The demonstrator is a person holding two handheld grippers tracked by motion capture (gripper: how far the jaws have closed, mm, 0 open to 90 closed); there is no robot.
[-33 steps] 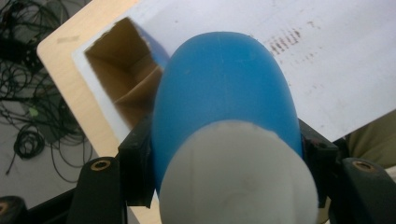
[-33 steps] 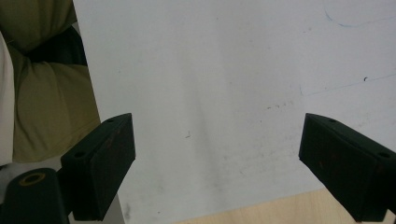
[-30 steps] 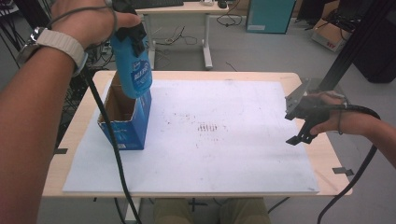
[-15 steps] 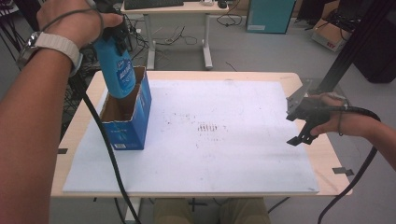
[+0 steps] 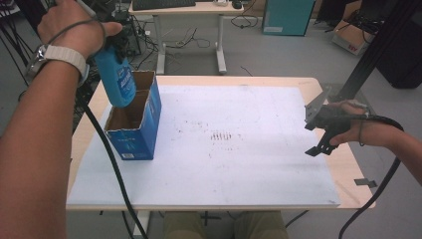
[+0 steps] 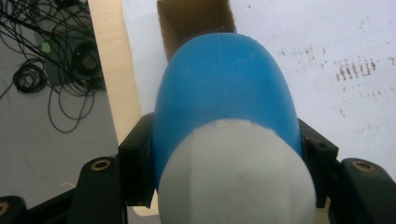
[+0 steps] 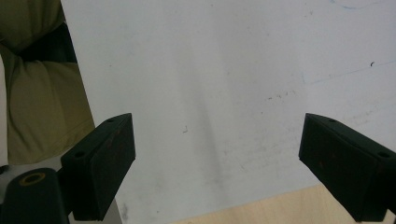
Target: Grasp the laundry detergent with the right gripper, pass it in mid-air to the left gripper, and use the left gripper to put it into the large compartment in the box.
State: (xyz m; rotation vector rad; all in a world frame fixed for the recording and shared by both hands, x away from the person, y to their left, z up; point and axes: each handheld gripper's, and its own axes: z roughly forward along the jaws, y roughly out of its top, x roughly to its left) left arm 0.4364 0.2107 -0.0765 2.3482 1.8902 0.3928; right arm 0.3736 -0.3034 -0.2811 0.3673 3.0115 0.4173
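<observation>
Step in hand, judged from the frames: lowering the blue bottle [image 5: 118,74] into the open blue carton [image 5: 133,122].

**Procedure**
- Keep bottle axis upright and centred over carton mouth; base edge should clear all four cardboard walls before descent.
- Descend slowly, straight down. Avoid dragging against far wall: carton is light, unanchored, likely to tip or slide on the white sheet [image 5: 239,149].
- Watch raised flap at far corner of carton; contact there could fold it inward under the bottle.
- Release only once base rests on carton floor. Open jaws fully, then withdraw vertically to avoid lifting bottle by its shoulder.
- Hold right gripper [image 5: 323,137] clear of the work, or bring it to steady the carton's near wall if wobble appears.

**Tool state**
- Left gripper [image 5: 115,42]: clamped on blue bottle, jaws pressing both sides just below the white cap [image 6: 236,177], as seen in left gripper view.
- Right gripper: jaws wide apart, nothing between them; bare white sheet beneath in right gripper view.

**Position of work**
- High view: bottle at upper left of frame, hanging from left gripper, base at rim level of carton mouth, over its far left part.
- Carton at left of frame, standing on white sheet near its left edge.
- Right gripper at right edge of frame, well apart from carton and bottle.
</observation>
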